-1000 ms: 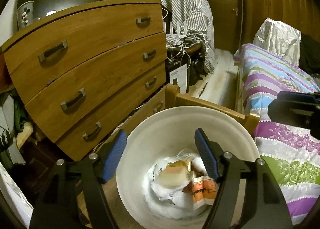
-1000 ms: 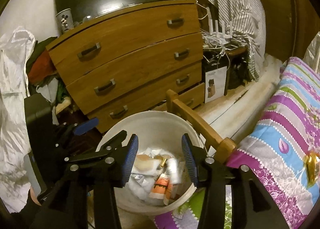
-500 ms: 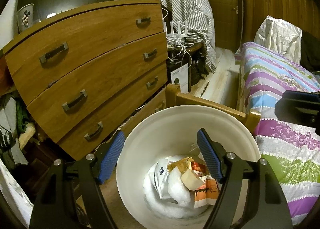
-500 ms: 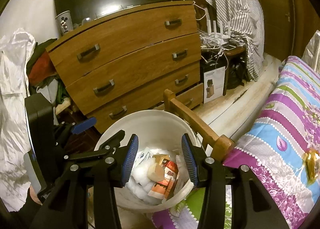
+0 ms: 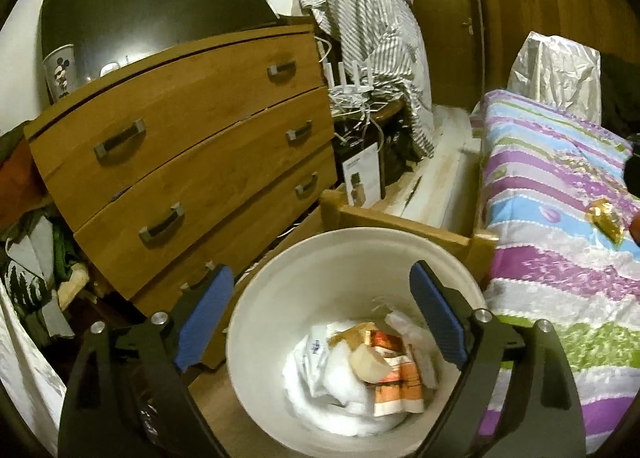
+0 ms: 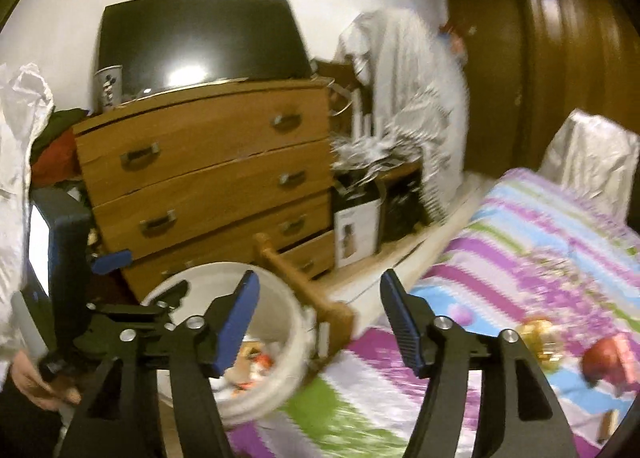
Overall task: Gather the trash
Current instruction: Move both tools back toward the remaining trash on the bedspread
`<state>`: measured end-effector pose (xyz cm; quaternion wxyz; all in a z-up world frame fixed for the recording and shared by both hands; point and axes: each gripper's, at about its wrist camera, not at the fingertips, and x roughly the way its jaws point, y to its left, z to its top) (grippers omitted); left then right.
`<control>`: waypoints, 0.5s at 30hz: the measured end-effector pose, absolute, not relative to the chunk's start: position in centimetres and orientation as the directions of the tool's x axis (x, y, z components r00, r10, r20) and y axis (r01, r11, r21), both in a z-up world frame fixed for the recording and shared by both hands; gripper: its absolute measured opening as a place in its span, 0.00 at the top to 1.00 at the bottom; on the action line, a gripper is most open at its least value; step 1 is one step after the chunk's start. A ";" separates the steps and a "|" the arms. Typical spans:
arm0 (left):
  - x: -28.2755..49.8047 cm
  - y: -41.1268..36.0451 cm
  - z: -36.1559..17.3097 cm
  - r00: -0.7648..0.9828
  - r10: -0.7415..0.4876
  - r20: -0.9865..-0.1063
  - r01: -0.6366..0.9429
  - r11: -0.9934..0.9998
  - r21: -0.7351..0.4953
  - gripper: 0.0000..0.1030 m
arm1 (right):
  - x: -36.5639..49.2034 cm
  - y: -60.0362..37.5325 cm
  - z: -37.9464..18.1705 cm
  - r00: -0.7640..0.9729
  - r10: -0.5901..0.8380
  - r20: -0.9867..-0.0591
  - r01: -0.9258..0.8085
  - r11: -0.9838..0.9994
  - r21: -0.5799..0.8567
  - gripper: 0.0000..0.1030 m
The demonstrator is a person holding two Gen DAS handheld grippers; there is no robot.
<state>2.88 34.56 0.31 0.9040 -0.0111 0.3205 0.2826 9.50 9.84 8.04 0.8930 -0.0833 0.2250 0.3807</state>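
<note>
A white bin stands on the floor between a wooden dresser and the foot of a bed, just beside the bed's wooden corner post. Inside the bin lies crumpled trash: white wrappers, an orange-and-white packet and a pale round piece. The left claw hovers over the bin's mouth, its jaws opening with nothing between the blue pads. The right claw points toward the bed's edge, its jaws also opening and empty; the picture from that wrist is blurred. The left claw's body and the hand under it show at the left edge of the right wrist view. The bed carries a quilt striped in purple, blue, green and white. On it lie a gold wrapper and, just beside that, a red object too blurred to name. A silvery bag sits at the far end of the bed. The dresser has curved drawers with metal handles; on top are a dark screen and a printed cup. To its right a striped cloth drapes over cluttered cables and a small box. Clothes pile left of the dresser. Dark wooden doors close the back wall.
</note>
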 end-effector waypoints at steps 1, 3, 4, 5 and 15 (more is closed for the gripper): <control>3.0 34.1 0.4 0.639 0.498 -0.587 -0.512 0.844 0.158 0.10 | 9.5 8.8 8.0 0.624 0.632 -0.459 -0.707 0.708 0.014 0.32; 3.4 32.8 0.5 0.652 0.474 -0.592 -0.490 0.859 0.149 0.06 | 9.4 5.9 7.8 0.665 0.601 -0.443 -0.671 0.742 0.000 0.27; 3.6 31.9 0.5 0.662 0.456 -0.595 -0.472 0.870 0.142 0.06 | 9.5 4.7 7.5 0.677 0.589 -0.441 -0.658 0.753 -0.003 0.26; 3.9 31.0 0.5 0.668 0.442 -0.598 -0.455 0.879 0.141 0.06 | 9.4 3.0 7.1 0.697 0.567 -0.440 -0.634 0.773 -0.009 0.23; 5.9 22.3 -0.6 0.701 0.342 -0.625 -0.317 0.935 0.156 0.06 | 8.1 -10.4 2.9 0.805 0.379 -0.457 -0.443 0.895 -0.039 0.05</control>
